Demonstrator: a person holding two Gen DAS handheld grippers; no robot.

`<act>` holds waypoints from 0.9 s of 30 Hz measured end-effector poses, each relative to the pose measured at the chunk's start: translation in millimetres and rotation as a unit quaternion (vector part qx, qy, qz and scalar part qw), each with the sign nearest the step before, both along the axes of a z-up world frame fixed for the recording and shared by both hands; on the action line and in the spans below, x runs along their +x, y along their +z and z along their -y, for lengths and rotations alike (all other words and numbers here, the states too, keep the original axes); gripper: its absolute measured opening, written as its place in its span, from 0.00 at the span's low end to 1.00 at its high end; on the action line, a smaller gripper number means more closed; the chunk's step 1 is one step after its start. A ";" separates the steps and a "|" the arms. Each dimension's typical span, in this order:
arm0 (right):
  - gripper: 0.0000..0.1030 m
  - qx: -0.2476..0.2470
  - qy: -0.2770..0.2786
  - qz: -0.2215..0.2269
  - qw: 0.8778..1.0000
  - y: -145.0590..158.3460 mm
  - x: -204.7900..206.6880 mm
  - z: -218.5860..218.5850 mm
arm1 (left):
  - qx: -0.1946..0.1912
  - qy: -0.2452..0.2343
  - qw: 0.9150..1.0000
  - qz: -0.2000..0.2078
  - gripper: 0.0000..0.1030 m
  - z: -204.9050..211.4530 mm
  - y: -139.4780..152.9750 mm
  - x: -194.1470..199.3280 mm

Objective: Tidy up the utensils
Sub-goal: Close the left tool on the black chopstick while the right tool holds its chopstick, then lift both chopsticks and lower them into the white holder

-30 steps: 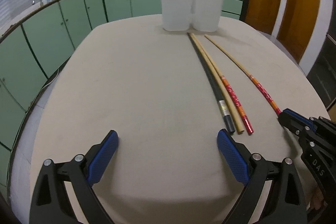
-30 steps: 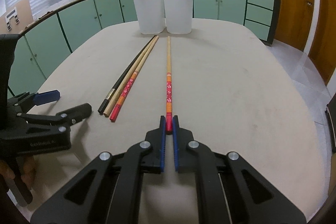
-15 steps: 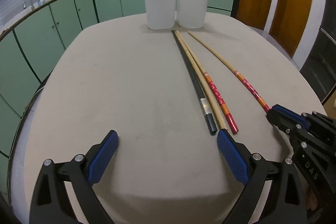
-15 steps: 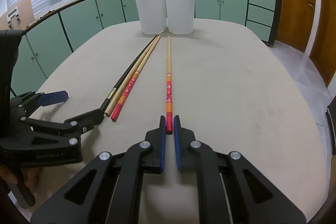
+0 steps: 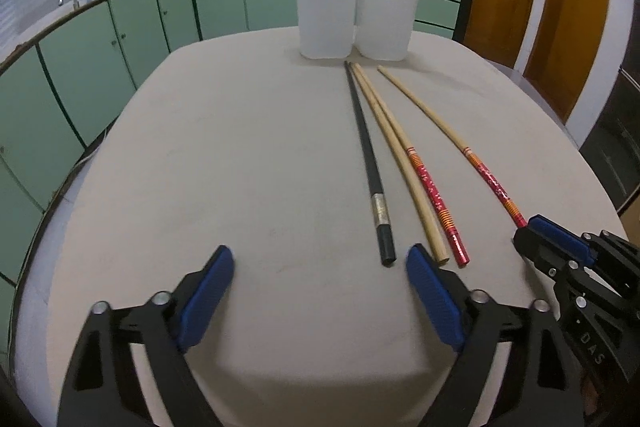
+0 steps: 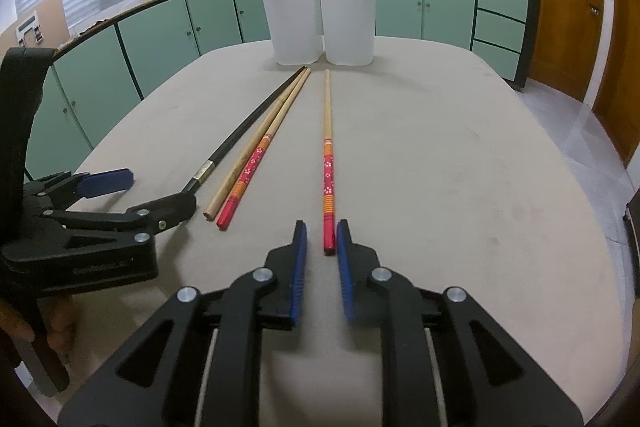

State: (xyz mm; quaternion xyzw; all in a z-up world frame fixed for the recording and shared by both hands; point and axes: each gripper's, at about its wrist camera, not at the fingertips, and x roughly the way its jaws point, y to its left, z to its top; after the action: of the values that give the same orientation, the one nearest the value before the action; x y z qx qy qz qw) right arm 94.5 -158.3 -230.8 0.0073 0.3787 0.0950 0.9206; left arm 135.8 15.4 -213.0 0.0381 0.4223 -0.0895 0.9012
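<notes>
Right gripper [image 6: 322, 239] slightly open astride red-handled chopstick [image 6: 328, 163]; off-centre closure may roll it away; left gripper [image 5: 320, 275] wide open, empty.

Matt beige table [image 5: 240, 155], smooth white plastic cups [image 6: 320, 23], plain wooden chopstick [image 5: 400, 163], shiny black chopstick [image 5: 370, 163] with metal band, black plastic grippers with bumpy blue pads [image 5: 434, 293]
</notes>
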 end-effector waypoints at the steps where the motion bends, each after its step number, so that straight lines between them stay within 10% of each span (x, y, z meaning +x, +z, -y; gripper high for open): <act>1: 0.15 0.001 0.000 0.000 1.000 -0.3 0.4 0.2 | -0.001 -0.002 1.000 0.002 0.76 1.1 0.3 0.1; 11: 0.06 -0.009 0.007 -0.003 1.000 0.8 1.8 -0.5 | -0.014 -0.041 0.999 0.019 0.08 13.3 3.2 -4.1; 27: 0.05 -0.006 0.039 0.073 0.997 86.8 -0.9 19.6 | -0.045 -0.049 0.993 0.094 0.06 -8.4 84.9 -9.9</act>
State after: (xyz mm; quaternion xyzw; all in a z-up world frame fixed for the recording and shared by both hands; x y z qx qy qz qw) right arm 93.6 -177.9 -144.0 -0.0203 0.3112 0.1286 0.9414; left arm 125.9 23.8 -128.1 0.0268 0.3286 -0.1485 0.9323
